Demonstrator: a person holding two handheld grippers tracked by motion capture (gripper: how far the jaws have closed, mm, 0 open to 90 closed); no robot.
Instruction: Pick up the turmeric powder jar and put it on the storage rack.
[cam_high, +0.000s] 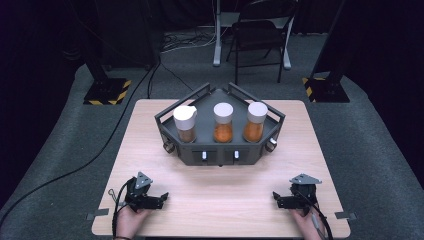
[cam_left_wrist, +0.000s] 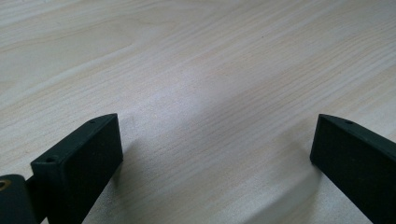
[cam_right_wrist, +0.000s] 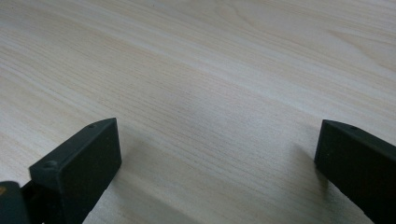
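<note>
Three upright clear jars (cam_high: 223, 123) with white lids and orange contents stand in a row across the dark grey tray (cam_high: 220, 156) mid-table; left gripper (cam_high: 156, 199) and right gripper (cam_high: 280, 199) rest near the front edge, wide open, empty.

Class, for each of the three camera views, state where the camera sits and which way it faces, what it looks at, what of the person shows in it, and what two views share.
High view: above the person's side, facing forward and down on the table, rack and three jars; both hands, left gripper and right gripper show.
Left gripper view: rides the left gripper, looking along its spread jaws at bare tabletop.
Right gripper view: rides the right gripper, jaws likewise spread over tabletop.
Shared: both gripper views show the wood-grain table.
</note>
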